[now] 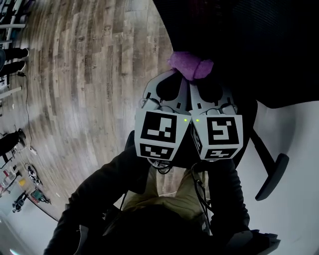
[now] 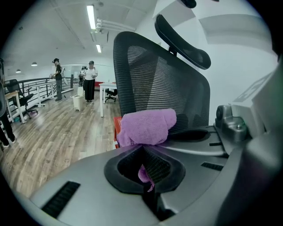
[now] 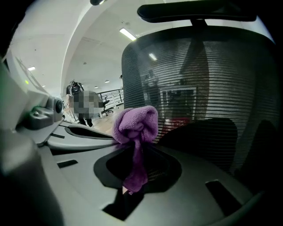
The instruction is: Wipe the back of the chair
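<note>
The person holds both grippers side by side, tips pressed close, so that one purple cloth (image 1: 191,65) is shared between them. The left gripper (image 2: 143,152) has its jaws closed on the cloth: the wad bunches out past the tips and a small scrap shows in the hollow behind them. The right gripper (image 3: 135,152) is also clamped on it, with the bulk balled up beyond its tips and a tail hanging down through the hollow. Pinching it from both sides probably serves to keep the wad firm and rounded, giving a padded face to press with rather than a loose flap.

The chair back (image 3: 208,88), a dark mesh panel with a headrest (image 3: 199,11) above it, rises right in front of both grippers. The cloth is at the lower part of the mesh, near its left edge as the head view shows it. Whether it already touches the mesh cannot be told; it looks very close. The armrest (image 1: 271,177) sticks out on the person's right, clear of the grippers.

As a judgement, the wipe is at or near its start, low on the panel, and most of the mesh above is yet to be covered. The next strokes would need steady pressure, since mesh gives and may snag the cloth's pile.
</note>
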A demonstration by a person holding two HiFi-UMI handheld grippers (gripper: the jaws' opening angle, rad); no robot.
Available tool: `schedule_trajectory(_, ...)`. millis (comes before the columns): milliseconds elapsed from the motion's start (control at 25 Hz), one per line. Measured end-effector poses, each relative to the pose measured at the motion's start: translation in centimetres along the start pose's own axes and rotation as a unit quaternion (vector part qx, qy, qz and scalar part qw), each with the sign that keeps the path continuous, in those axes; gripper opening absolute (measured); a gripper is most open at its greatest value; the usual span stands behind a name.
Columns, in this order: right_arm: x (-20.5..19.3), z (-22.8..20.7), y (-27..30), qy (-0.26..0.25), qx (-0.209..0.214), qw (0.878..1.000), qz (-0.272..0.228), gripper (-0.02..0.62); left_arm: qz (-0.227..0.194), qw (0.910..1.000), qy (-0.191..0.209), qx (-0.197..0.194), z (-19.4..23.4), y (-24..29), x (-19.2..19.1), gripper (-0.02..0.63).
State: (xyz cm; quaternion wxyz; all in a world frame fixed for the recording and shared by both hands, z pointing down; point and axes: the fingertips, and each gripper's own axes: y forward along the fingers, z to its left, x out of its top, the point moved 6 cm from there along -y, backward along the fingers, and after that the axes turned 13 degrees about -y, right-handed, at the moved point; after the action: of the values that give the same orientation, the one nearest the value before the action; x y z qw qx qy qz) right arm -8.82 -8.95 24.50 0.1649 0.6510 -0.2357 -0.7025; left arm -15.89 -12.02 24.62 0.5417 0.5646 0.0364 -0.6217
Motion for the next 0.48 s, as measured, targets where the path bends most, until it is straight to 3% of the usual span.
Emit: schedule_trajectory(480,-1.4,-3.7,-2.2,0.016,-0.026,1.000,-0.003,0.057,0.008,0.9995,0.020,-0.022,-4.0,2.1,0.0,0.009)
